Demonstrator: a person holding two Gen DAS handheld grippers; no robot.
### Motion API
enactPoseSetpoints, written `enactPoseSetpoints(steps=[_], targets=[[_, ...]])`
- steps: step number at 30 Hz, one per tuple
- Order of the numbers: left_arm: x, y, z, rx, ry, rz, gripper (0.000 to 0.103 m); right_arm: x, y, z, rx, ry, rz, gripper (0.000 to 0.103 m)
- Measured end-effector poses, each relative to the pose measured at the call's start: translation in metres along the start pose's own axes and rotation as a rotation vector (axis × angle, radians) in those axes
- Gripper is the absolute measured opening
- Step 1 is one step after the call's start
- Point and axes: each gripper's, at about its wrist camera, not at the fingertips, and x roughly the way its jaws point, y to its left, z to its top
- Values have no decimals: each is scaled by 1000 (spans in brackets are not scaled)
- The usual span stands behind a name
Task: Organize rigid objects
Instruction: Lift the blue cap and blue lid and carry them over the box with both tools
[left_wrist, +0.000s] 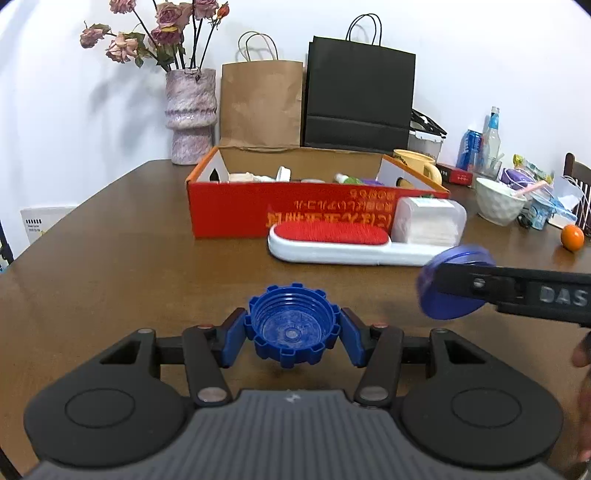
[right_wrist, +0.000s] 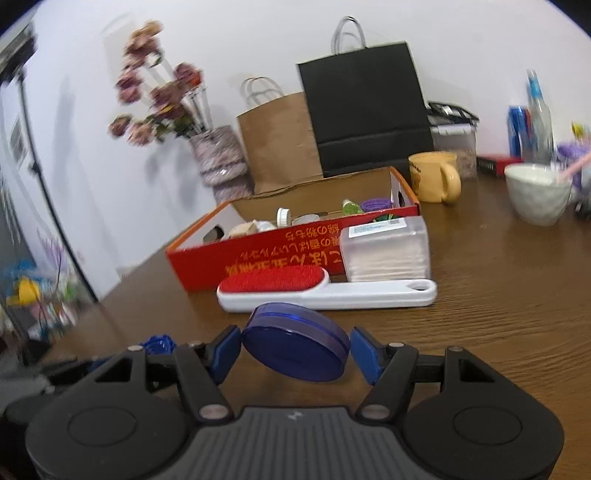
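Blue toothed cap sits clamped in the left gripper above the tabletop; only the right wrist view shows the right gripper pinching the purple round case edge-on

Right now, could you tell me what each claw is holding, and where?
Left claw: blue toothed plastic cap, by its rim. Right claw: round blue case, by its edges.

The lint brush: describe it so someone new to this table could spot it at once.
Find the long red cardboard box in the middle of the wooden table. The lint brush lies flat along the box's near side, just in front of a clear plastic container. Only it pairs a red bristle pad with a long white handle.
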Motion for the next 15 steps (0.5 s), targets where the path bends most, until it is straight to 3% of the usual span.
enactPoseSetpoints(steps=[8,15], targets=[[-32,-11,-13,22,-27,9,55,-43,15,-14,-75,-26,18,65],[-75,-21,-19,68,-120,43,55,-69,26,-27,-86,-61,41,65]])
